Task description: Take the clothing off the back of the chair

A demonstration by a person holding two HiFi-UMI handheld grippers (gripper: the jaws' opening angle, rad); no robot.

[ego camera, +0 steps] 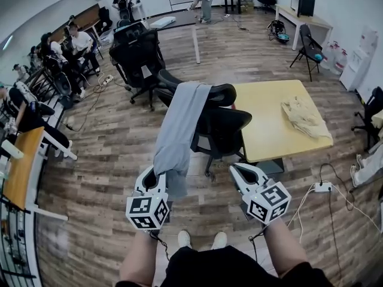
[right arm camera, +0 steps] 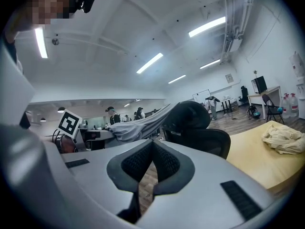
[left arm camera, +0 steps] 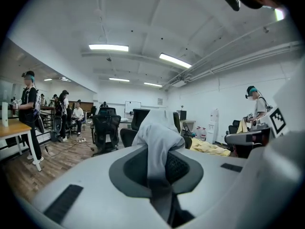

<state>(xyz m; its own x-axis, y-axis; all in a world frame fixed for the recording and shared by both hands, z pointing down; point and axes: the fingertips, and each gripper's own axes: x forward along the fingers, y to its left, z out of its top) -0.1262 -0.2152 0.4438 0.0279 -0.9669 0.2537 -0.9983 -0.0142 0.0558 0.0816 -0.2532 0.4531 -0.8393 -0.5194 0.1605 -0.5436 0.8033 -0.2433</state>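
A long grey piece of clothing (ego camera: 179, 124) hangs over the back of a black office chair (ego camera: 224, 127) and trails down toward me. My left gripper (ego camera: 155, 177) is shut on its lower end. In the left gripper view the cloth (left arm camera: 159, 132) runs up from between the closed jaws of that gripper (left arm camera: 161, 180) to the chair top. To the right of the cloth, my right gripper (ego camera: 239, 171) is near the chair's seat with its pads together and nothing between them. The right gripper view shows this gripper (right arm camera: 151, 149) facing the chair (right arm camera: 193, 120) and the stretched clothing (right arm camera: 138, 123).
A yellow table (ego camera: 269, 142) stands just right of the chair, with a crumpled pale cloth (ego camera: 305, 118) on it. More black chairs (ego camera: 137, 52) stand behind. People sit at desks along the left wall (ego camera: 60, 46). A power strip (ego camera: 323, 187) with cables lies on the wooden floor at right.
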